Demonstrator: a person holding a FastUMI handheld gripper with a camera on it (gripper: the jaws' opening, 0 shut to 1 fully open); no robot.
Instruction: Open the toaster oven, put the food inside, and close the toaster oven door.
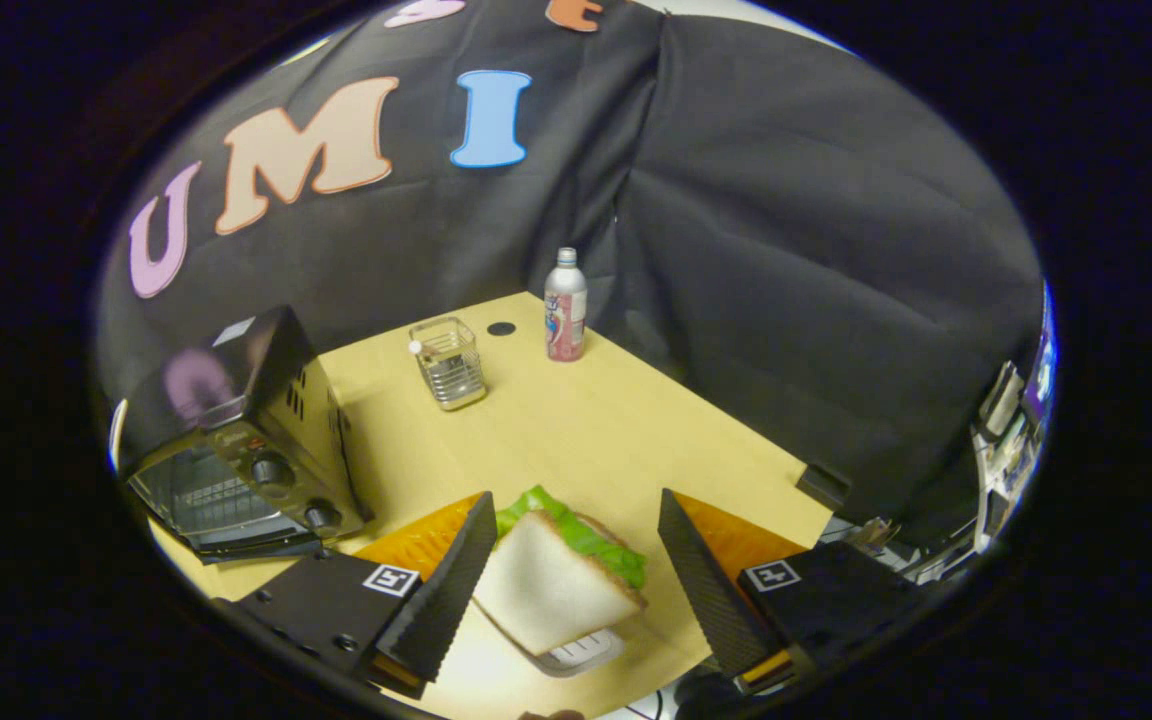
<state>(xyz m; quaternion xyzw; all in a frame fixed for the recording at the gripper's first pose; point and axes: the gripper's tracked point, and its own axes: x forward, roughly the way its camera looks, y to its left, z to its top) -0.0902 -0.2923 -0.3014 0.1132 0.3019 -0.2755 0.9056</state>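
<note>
Our gripper [576, 575] is wide open, holding nothing; the triangular white-bread sandwich with green lettuce [556, 585] lies between its fingers on a white plate [581, 652], nearer the left one. The black toaster oven [246, 440] sits ahead-left on the wooden tabletop [586, 430], door apparently down, open tabletop between.
</note>
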